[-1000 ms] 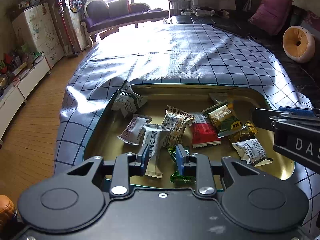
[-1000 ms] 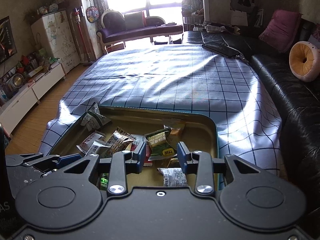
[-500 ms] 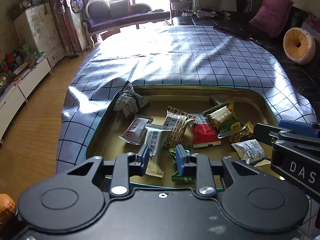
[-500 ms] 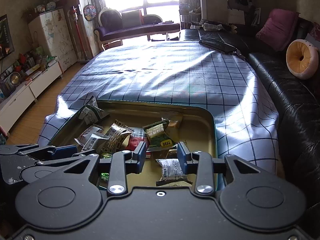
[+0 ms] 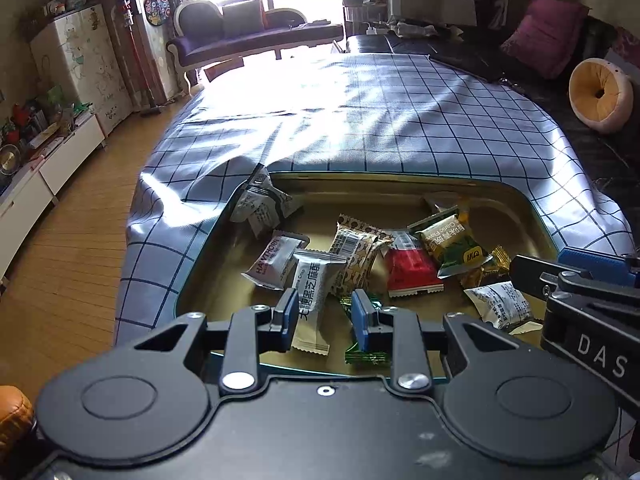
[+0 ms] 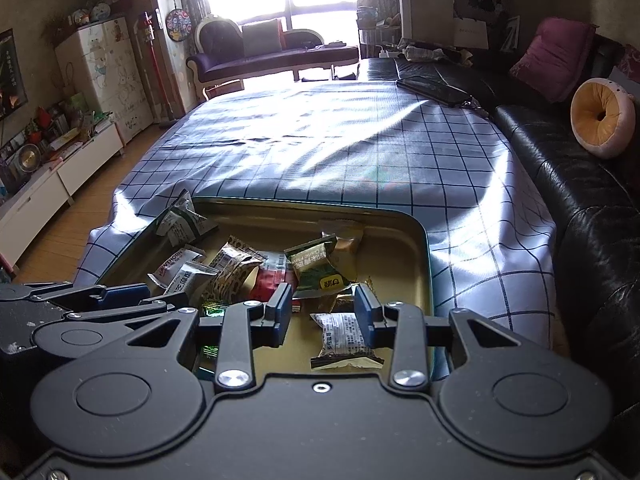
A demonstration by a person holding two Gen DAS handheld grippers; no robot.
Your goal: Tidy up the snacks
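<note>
Gold-toned metal tray (image 5: 400,190) holds every wrapped snack packet (image 5: 412,266), which keeps them corralled. Your left gripper (image 5: 325,314) and right gripper (image 6: 323,312) hover over its near edge, jaws apart, gripping nothing.

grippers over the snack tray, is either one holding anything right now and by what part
Nothing is held. The left gripper and right gripper both hang open above the gold metal tray, with loose wrapped snacks lying below their fingers.

Glossy metal tray (image 5: 400,188), shiny plastic snack wrappers (image 5: 412,268), checked cloth (image 5: 360,120).
</note>
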